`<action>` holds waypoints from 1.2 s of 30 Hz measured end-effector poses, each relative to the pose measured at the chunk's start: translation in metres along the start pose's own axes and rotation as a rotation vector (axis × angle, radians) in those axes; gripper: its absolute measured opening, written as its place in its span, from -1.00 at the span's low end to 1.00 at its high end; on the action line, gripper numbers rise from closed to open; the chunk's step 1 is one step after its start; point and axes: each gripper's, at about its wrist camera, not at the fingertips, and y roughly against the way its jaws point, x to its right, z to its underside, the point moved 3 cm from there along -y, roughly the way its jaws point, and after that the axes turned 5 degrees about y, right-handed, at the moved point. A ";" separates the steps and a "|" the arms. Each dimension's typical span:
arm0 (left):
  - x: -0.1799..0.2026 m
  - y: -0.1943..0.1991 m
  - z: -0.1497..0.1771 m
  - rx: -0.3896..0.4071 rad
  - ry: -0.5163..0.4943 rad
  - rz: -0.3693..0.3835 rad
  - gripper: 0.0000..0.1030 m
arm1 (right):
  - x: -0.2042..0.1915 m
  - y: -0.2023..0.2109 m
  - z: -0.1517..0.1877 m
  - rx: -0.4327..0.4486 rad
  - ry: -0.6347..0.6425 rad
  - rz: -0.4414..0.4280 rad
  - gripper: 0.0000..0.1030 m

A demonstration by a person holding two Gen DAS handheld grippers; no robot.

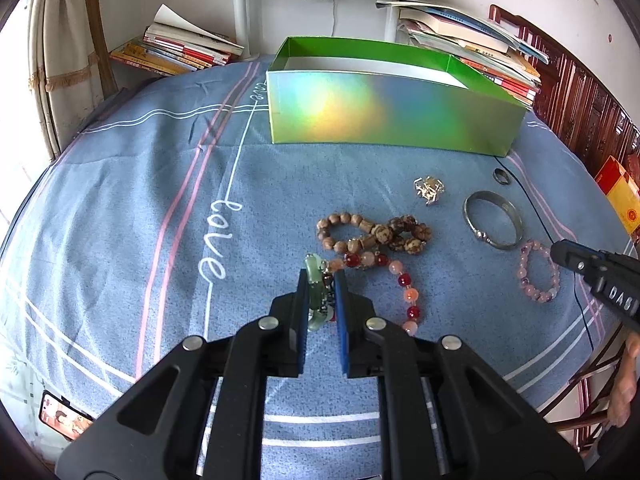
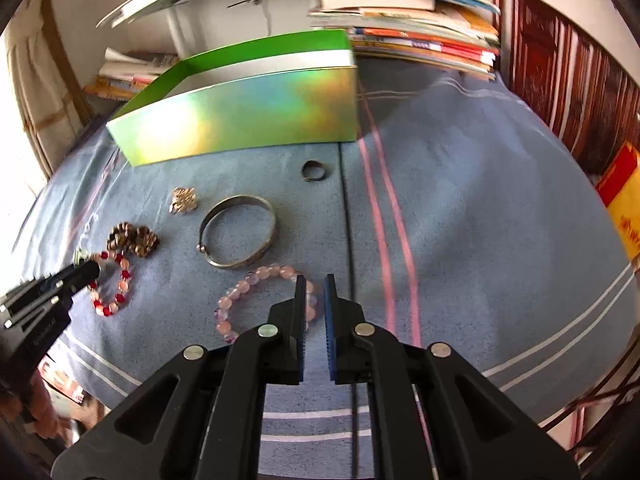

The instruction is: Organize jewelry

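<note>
My left gripper (image 1: 322, 280) is clamped on the green pendant (image 1: 314, 284) of the red-and-peach bead necklace (image 1: 404, 280), which trails on the blue bedsheet (image 1: 140, 200) in front of the green box (image 1: 384, 116). My right gripper (image 2: 314, 284) is closed on the rim of the pink bead bracelet (image 2: 256, 288), in front of the box's right end. Between the box and the two strands lie a brown bead bracelet (image 1: 372, 234), a metal bangle (image 1: 494, 220), a small gold cluster (image 1: 429, 190) and a dark ring (image 1: 502, 176), the ring nearest the box. The box is open-topped; books (image 1: 180, 48) are stacked behind it.
</note>
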 end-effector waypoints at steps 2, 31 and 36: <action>0.001 0.000 0.000 -0.003 -0.002 -0.003 -0.75 | 0.006 0.002 -0.001 0.008 -0.005 0.029 -0.80; 0.010 -0.008 0.002 -0.012 -0.038 -0.008 -0.52 | -0.017 -0.009 0.006 0.020 0.119 0.046 -0.26; 0.009 -0.007 0.001 -0.013 -0.038 -0.010 -0.45 | -0.017 -0.009 0.006 0.020 0.120 0.050 -0.26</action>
